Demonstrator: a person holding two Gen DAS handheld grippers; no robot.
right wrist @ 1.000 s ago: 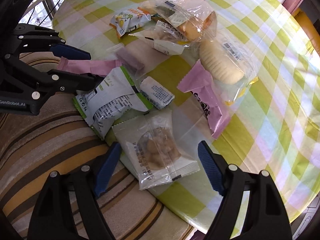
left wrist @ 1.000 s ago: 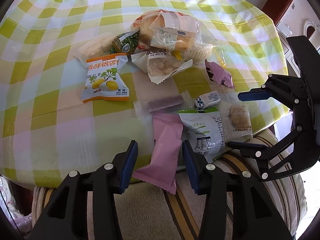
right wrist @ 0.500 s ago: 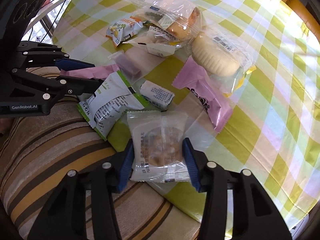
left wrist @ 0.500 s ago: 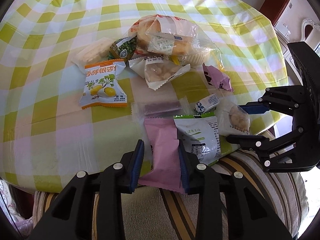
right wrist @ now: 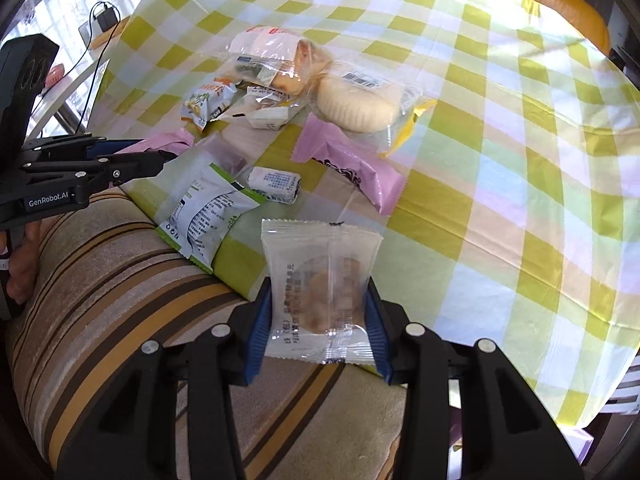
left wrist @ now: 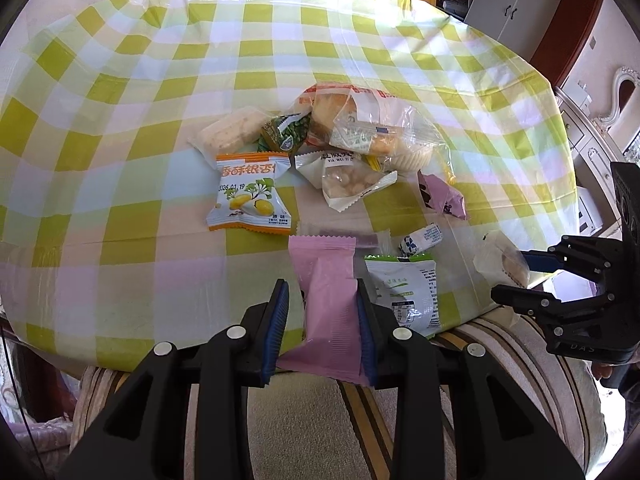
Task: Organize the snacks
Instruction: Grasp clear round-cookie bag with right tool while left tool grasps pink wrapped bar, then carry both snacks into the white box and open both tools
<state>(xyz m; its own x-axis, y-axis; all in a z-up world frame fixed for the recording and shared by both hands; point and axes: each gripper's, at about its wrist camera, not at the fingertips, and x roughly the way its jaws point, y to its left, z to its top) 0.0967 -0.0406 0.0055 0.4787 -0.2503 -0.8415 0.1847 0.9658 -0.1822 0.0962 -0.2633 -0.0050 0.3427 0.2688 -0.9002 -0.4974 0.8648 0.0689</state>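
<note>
Left claw [left wrist: 320, 328] pinching a pink packet [left wrist: 328, 300] at the table's near edge. Right claw [right wrist: 318, 326] closing on a clear cookie packet [right wrist: 320, 284], pads against both sides. Likely light, crinkly, slippery; contents crushable. Best gripped across the sealed edges. Checked tablecloth [left wrist: 160, 80] beyond.

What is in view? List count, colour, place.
tablecloth: one, green-white check, over table
bread bags: two, clear, pile's far side
orange packet: one, orange-white, pile's left
green-edged packet: one, white, table edge
other small packets: five, mixed, mid-pile
pink packet: two, one by bread, one held
biscuit packet: one, clear, held
striped cushion: one, brown-beige, below table edge
left claw: one, black-blue, shut on pink packet
right claw: one, black-blue, jaws closing on biscuit packet
</note>
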